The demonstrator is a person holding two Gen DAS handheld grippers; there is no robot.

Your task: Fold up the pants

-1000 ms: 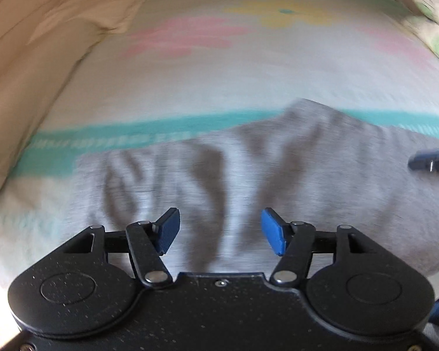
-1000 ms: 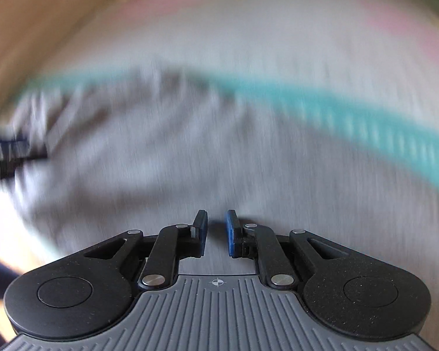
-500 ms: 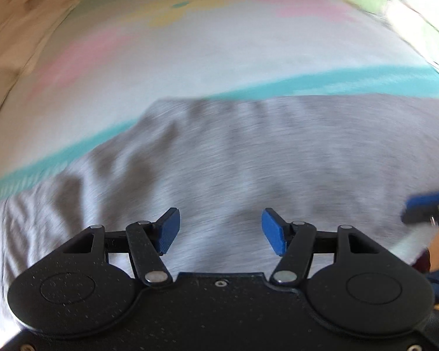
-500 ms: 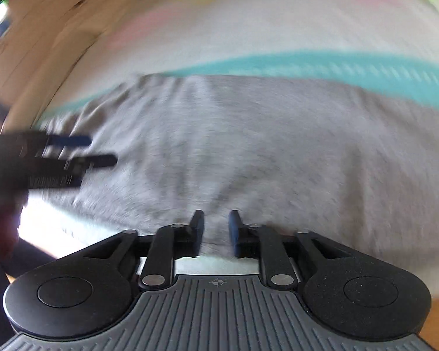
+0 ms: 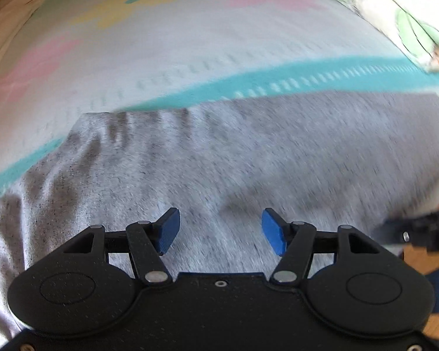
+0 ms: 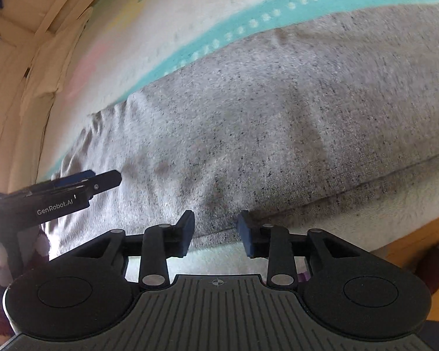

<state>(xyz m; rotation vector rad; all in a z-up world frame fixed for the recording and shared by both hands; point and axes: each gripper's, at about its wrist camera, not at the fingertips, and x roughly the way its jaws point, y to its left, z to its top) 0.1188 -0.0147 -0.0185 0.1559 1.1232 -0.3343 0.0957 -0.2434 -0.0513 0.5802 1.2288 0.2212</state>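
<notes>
Right claw (image 6: pixel 215 229) has spread, at pants (image 6: pixel 248 122) near edge.

Grey pants spread flat on a patterned blanket, seen past spread blue fingers.

The left gripper (image 5: pixel 219 231) is held over the grey pants (image 5: pixel 248 158) with its blue-padded fingers (image 5: pixel 168 229) set wide apart and nothing gripped between them. The heathered fabric is laid across the bed blanket (image 5: pixel 190 38), on which a teal stripe (image 5: pixel 278 80) runs just behind the pants' far edge, with pink and yellow patches farther back. Creases are gathered at the pants' left end. A green-printed pillow (image 5: pixel 395 14) is seen at the upper right. The right gripper (image 5: pixel 418 231) is visible at the right edge, blurred, its state not discernible.
</notes>
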